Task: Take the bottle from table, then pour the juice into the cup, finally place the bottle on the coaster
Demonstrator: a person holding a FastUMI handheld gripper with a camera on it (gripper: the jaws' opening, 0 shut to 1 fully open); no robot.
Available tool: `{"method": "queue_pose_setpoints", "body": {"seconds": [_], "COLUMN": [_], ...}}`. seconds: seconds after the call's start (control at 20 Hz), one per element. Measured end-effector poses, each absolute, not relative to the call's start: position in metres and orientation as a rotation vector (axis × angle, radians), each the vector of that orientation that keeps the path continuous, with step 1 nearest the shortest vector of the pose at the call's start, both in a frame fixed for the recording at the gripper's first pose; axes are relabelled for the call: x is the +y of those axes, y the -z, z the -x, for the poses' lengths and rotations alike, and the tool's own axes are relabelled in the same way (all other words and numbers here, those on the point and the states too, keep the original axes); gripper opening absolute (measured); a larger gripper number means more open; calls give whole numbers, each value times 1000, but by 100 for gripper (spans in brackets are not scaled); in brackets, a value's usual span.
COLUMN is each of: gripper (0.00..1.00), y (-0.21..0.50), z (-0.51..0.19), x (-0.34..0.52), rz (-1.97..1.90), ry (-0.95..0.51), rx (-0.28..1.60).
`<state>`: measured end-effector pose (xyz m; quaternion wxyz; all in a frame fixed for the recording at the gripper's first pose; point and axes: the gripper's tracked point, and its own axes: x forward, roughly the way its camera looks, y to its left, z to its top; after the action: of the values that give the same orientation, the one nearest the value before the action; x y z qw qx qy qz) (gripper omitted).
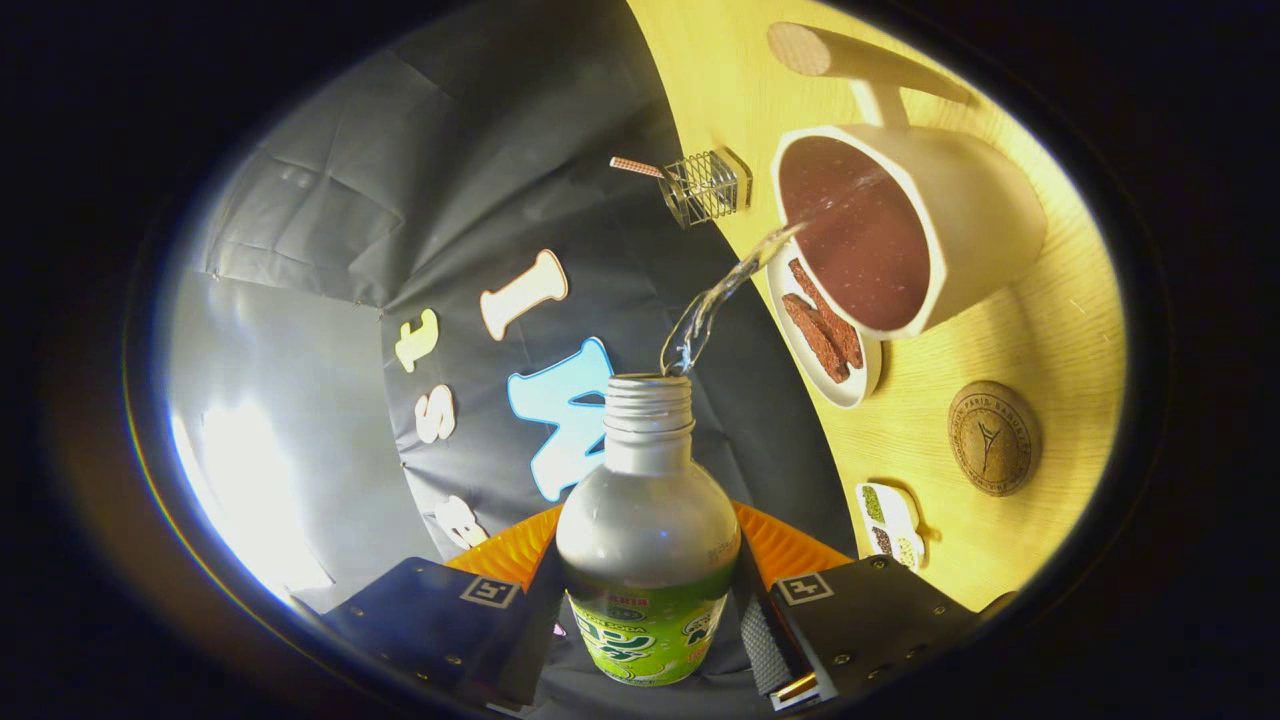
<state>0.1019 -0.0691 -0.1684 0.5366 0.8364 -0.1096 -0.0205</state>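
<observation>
Yellow wooden table (pixel 900 440) tilts past the gripper (pixel 646 620), whose fingers pinch the metal juice bottle (pixel 647 530) at its labelled body. Liquid streams into the white cup (pixel 985 215); cork coaster (pixel 992 437) lies nearby. The bottle seems stiff, smooth, lightening; mid-body hold suits.

Warm dim light; cloth glare; fisheye warp

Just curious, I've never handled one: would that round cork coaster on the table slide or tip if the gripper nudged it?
The cork coaster lies flat and low on the wooden table, so tipping seems unlikely. It looks light, so a nudge would probably slide it, though cork likely grips somewhat. The gripper is shut on the bottle, pouring into the cup.
</observation>
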Motion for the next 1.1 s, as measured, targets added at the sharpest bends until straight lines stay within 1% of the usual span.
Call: {"method": "queue_pose_setpoints", "body": {"seconds": [1.1], "gripper": [78], "y": [174], "z": [-103], "x": [-72], "rz": [-2126], "ry": [60], "rx": [-332]}}
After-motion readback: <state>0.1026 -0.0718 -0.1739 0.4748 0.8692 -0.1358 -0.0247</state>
